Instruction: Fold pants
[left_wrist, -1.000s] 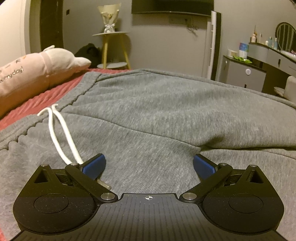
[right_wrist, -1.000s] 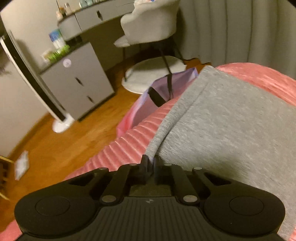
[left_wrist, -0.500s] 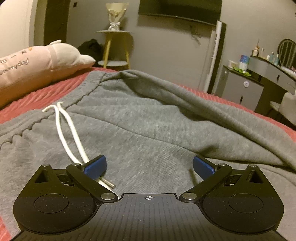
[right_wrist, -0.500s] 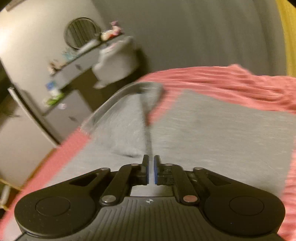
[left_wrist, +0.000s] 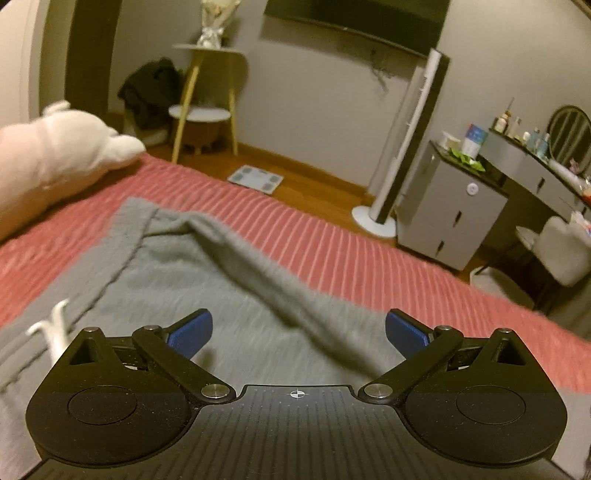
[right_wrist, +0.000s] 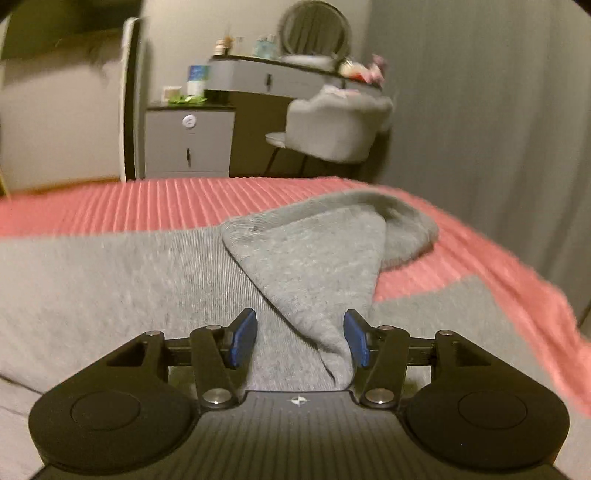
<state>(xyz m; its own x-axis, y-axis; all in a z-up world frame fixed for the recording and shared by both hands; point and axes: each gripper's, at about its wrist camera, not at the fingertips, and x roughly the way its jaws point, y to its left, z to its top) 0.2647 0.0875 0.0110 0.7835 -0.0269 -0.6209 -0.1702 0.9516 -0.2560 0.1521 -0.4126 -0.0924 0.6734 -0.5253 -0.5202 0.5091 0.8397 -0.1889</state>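
Our right tool (right_wrist: 300, 339) has its blue pads parted, the jaws having just been opening, and a narrow fold of the grey pants (right_wrist: 306, 266) runs up between them; the cloth lies close against the right-hand pad, but we cannot see it pinched, so we read this as a release rather than a grip. Beyond that tool the freed leg end lies doubled back over the rest of the garment in a rough triangle, its cuff (right_wrist: 406, 229) bunched and spilling toward the red ribbed bedspread (right_wrist: 147, 210). Our left tool (left_wrist: 298, 330) hangs wide open with nothing between its pads, above the waistband end, where the white drawstring (left_wrist: 55, 328) trails at the lower left and a long ridge of loose cloth (left_wrist: 258, 266) crosses the pants. The bedspread shows past the pants, with a pale plush toy (left_wrist: 55, 147) at the far left edge. We judge the step in hand to be laying one leg across the other, the lengthwise fold, just set down but untidy. Next, we think, the bunched cuff and the ridge need smoothing flat and the edges squaring before either tool takes hold for the crosswise fold.
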